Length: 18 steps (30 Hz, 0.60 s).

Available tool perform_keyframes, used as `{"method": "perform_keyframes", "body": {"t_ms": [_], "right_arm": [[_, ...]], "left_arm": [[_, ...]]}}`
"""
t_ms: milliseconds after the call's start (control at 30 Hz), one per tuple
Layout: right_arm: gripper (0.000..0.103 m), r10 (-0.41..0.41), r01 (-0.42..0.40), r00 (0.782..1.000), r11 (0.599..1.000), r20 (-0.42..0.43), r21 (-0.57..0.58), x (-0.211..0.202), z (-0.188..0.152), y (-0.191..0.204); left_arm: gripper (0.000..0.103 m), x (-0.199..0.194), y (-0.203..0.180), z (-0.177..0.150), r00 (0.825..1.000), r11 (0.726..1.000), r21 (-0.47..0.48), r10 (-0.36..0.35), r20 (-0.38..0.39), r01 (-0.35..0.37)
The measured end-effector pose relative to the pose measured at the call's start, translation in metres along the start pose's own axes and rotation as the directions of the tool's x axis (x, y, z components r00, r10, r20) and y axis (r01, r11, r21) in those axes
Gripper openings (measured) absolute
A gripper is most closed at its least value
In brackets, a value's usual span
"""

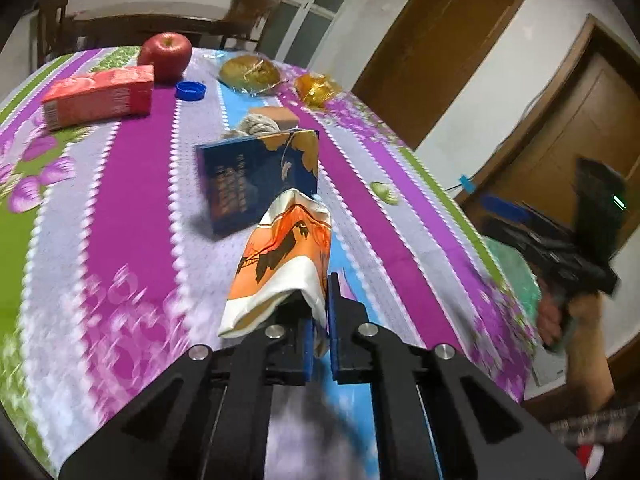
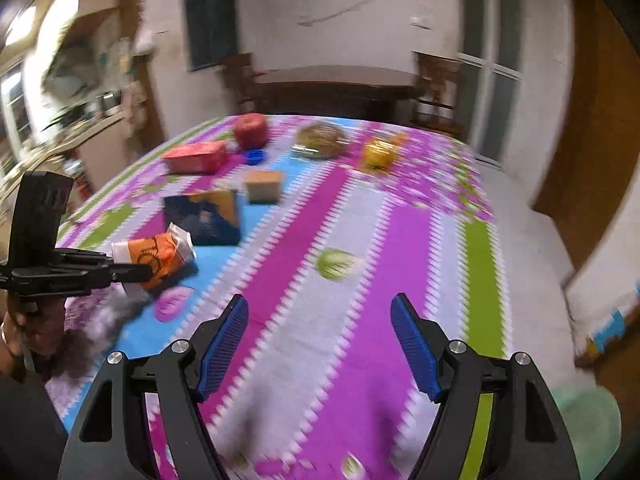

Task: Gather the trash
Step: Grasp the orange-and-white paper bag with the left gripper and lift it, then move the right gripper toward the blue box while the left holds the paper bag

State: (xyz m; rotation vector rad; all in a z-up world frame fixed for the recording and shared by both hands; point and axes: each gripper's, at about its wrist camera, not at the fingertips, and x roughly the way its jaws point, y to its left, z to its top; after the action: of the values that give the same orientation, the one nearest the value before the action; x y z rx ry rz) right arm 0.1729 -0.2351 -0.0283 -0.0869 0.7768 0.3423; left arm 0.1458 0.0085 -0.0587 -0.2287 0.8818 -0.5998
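My left gripper (image 1: 320, 320) is shut on an orange and white wrapper (image 1: 280, 256) and holds it above the tablecloth; the same gripper and wrapper (image 2: 156, 256) show at the left of the right wrist view. My right gripper (image 2: 320, 344) is open and empty above the near part of the table. A green nutshell scrap (image 2: 334, 264) lies ahead of it and also shows in the left wrist view (image 1: 384, 192). A blue bottle cap (image 1: 191, 91) and a crumpled gold wrapper (image 1: 318, 88) lie at the far side.
A dark blue box (image 1: 256, 180), red carton (image 1: 100, 96), apple (image 1: 165, 54), wrapped bun (image 1: 250, 74), tan block (image 1: 280, 116) and rope ball (image 1: 260, 124) lie on the striped tablecloth (image 1: 132, 200). A pale green bin (image 2: 588, 424) stands beyond the table's right edge. Chairs stand behind.
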Motion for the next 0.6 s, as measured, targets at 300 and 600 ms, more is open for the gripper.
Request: {"method": "perform_keyframes", "body": {"t_ms": [300, 600], "right_arm": [[0.083, 0.264, -0.262, 0.963, 0.886, -0.049, -0.382, 0.07, 0.052, 0.077], [0.028, 0.428, -0.472, 0.877, 0.853, -0.22, -0.222, 0.146, 0.076, 0.071]], "left_arm": [[0.005, -0.087, 0.034, -0.03, 0.99, 0.996, -0.05, 0.074, 0.122, -0.068], [0.005, -0.097, 0.05, -0.036, 0.984, 0.99, -0.111, 0.105, 0.146, -0.09]]}}
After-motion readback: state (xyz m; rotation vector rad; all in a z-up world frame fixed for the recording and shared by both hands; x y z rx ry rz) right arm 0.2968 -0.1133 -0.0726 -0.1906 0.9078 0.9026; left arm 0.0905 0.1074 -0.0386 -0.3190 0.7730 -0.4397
